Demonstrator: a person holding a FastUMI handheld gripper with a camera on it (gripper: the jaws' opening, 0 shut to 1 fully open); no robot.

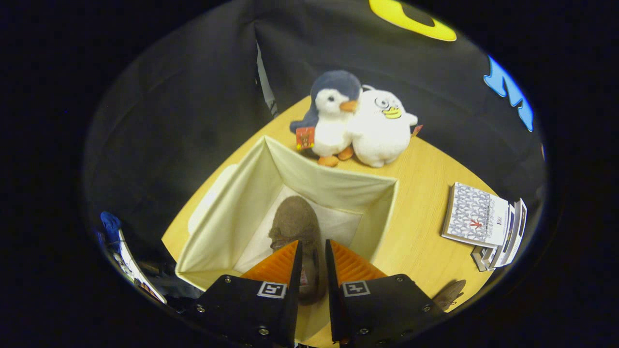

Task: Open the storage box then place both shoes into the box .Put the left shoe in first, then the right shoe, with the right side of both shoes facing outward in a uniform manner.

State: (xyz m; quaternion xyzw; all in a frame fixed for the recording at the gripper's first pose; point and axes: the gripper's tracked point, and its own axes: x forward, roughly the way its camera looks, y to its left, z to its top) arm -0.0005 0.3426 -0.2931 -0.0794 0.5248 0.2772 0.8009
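The cream fabric storage box (333,175) stands open on the wooden table (423,166), just ahead of and below my fingers. Its lid (211,195) hangs down the far left side. A brown fuzzy shoe (295,220) is inside the box, toe pointing away from me, its heel end caught in the narrow gap between my orange fingers. My gripper (313,249) is shut on that shoe's rim. I cannot tell whether the shoe touches the box floor. A second brown shoe (449,294) lies on the table to the right of my right finger, outside the box.
Two plush toys, a penguin (331,116) and a white bird (382,130), sit on the table right behind the box. A stack of booklets (478,217) lies to the right of the box. The black cloth wall closes the back.
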